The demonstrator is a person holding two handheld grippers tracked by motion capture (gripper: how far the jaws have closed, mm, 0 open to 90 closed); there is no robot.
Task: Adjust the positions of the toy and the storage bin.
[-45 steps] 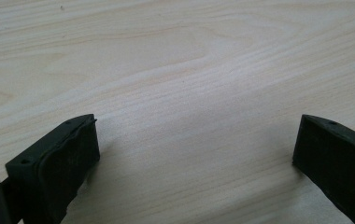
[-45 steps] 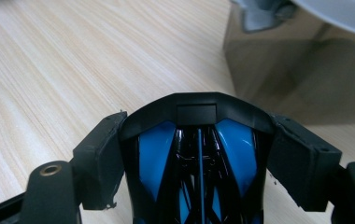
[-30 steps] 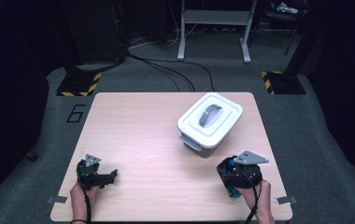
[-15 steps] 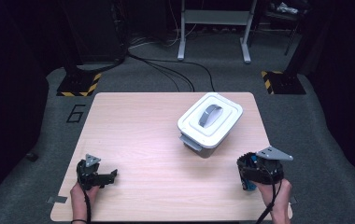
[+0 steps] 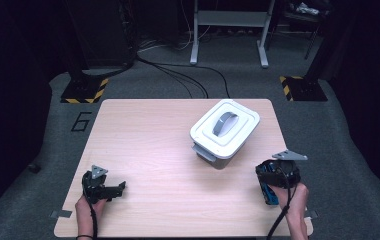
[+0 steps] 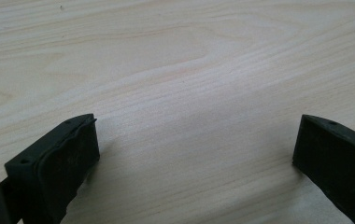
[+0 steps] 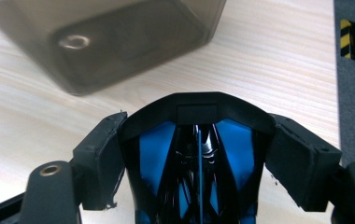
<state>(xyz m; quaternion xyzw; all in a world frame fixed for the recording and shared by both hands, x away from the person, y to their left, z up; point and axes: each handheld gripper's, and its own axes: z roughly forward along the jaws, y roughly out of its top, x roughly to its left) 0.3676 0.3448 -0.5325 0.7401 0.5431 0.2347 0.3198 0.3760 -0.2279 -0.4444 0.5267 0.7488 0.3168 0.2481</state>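
Observation:
My right gripper (image 5: 269, 176) is at the table's front right, held in a person's hand. It is shut on a blue and black object (image 5: 268, 192). In the right gripper view, that gripper (image 7: 196, 140) has both pads pressed against the sides of the blue and black object (image 7: 199, 163). Just ahead of it stands a grey box (image 7: 119, 42). The same box (image 5: 224, 132) carries a white lid with a grey handle. My left gripper (image 5: 119, 188) rests at the front left. In its own view the left gripper (image 6: 196, 135) is open over bare wood.
The light wooden table (image 5: 148, 145) ends close to the right of my right gripper. Grey floor surrounds it, with yellow-black striped blocks (image 5: 83, 92) and cables (image 5: 178, 70) beyond the far edge. A metal stand (image 5: 228, 20) is at the back.
My right gripper has moved to the right, toward the table's right edge, carrying the blue and black object. The left gripper and the box have stayed where they were.

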